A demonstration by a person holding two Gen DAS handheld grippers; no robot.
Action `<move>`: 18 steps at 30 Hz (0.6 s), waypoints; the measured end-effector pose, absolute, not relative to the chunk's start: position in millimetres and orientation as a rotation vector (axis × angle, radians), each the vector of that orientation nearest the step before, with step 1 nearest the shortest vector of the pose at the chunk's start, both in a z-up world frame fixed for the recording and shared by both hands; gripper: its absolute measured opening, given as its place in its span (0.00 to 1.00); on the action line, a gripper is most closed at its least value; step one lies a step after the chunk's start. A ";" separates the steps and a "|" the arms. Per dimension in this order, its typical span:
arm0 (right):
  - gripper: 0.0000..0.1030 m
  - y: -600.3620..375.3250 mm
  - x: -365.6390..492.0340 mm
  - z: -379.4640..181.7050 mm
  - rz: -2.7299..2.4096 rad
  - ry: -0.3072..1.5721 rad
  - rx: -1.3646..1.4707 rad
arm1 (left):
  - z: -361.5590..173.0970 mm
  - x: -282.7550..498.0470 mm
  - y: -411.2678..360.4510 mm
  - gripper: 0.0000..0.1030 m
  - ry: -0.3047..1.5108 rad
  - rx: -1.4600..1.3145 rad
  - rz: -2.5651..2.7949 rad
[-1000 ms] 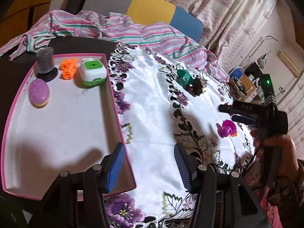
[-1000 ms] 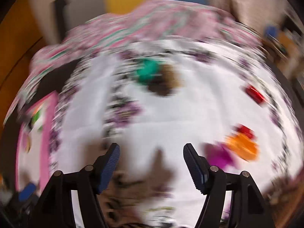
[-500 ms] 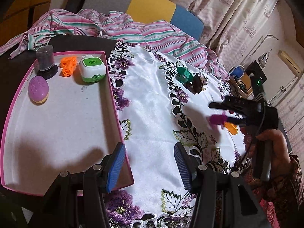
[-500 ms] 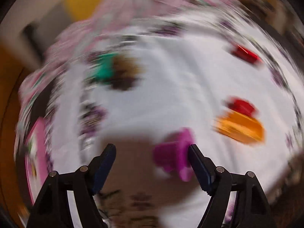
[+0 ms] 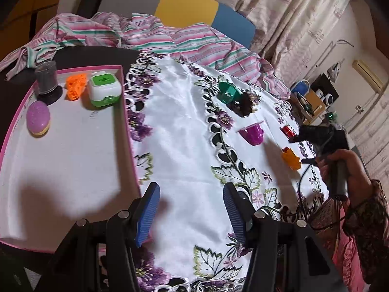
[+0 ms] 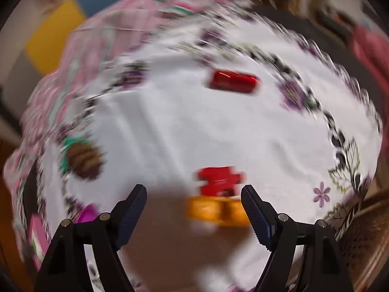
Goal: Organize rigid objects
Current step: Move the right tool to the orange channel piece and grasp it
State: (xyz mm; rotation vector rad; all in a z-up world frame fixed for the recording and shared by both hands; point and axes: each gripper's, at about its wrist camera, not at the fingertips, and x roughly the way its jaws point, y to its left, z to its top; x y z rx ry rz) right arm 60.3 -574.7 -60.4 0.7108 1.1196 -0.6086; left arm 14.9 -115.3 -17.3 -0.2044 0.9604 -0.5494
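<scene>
A pink-rimmed white tray (image 5: 122, 90) at the left holds a purple egg (image 5: 38, 118), an orange block (image 5: 76, 86), a green-and-white box (image 5: 104, 91) and a dark jar (image 5: 46, 81). On the floral cloth lie a green piece (image 5: 227, 93), a brown cone (image 5: 245, 103), a magenta cup (image 5: 254, 133), a red car (image 5: 288, 131) and an orange piece (image 5: 291, 160). My left gripper (image 5: 192, 209) is open and empty near the tray's corner. My right gripper (image 6: 194, 209) is open and empty, above the orange piece (image 6: 216, 210) and a red piece (image 6: 220, 178); the view is blurred.
A striped cloth (image 5: 150, 36) is heaped at the table's far edge before a chair with grey, yellow and blue panels (image 5: 184, 7). Curtains and shelves stand at the right. A red car (image 6: 233, 81) lies farther out on the cloth.
My right gripper has swung right, from the magenta cup to above the orange and red pieces. The magenta cup now lies nearer the brown cone. My left gripper has barely moved.
</scene>
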 end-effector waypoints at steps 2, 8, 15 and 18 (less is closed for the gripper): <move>0.77 -575.0 60.1 -70.0 -0.556 1.137 0.757 | -16.5 13.8 -119.2 0.53 0.959 -0.191 -0.562; 0.75 -517.6 81.3 -41.4 -0.189 1.019 0.691 | -15.1 12.6 -122.8 0.53 0.960 -0.180 -0.559; 0.68 -494.7 92.0 -43.9 -0.276 1.109 0.423 | -13.6 14.5 -124.0 0.53 0.959 -0.198 -0.559; 0.54 -497.5 99.4 -56.3 -0.268 1.122 0.442 | -12.0 12.2 -129.5 0.53 0.959 -0.181 -0.576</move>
